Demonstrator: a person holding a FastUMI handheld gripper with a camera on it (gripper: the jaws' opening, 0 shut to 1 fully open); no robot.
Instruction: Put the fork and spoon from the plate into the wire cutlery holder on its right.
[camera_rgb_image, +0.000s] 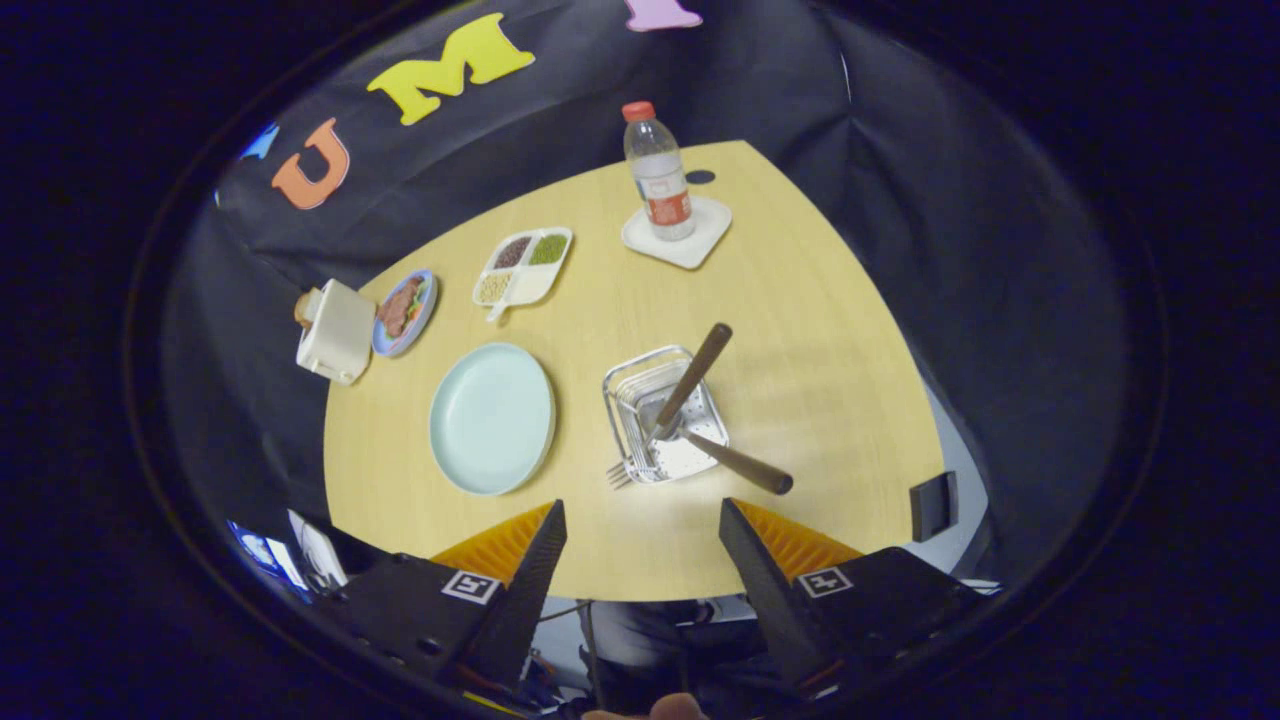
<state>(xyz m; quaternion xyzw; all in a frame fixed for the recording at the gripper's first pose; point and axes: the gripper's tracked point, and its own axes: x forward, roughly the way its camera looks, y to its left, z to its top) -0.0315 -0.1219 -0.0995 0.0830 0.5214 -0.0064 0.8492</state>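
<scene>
Wire cutlery holder (665, 415) at frame centre holds both brown-handled pieces: spoon (692, 380) leaning up-right, fork (735, 462) angled down-right, tines poking out the lower-left side. Pale plate (492, 418) just left, bare. Gripper (642, 520) at the bottom, fingers apart, gripping nothing, bare wood between. Upper frame: bottle (658, 172) on coaster (678, 234), divided tray (523, 266), toaster (335, 331).

Quick tally of what's laid out on the table

Counted: one pale blue plate (492, 418), one wire cutlery holder (665, 412), two brown-handled utensils (a fork (700, 452), a spoon (692, 382)), one water bottle (658, 172), one coaster (677, 233), one divided snack tray (522, 267), one food plate (404, 311), one toaster (334, 331).
</scene>
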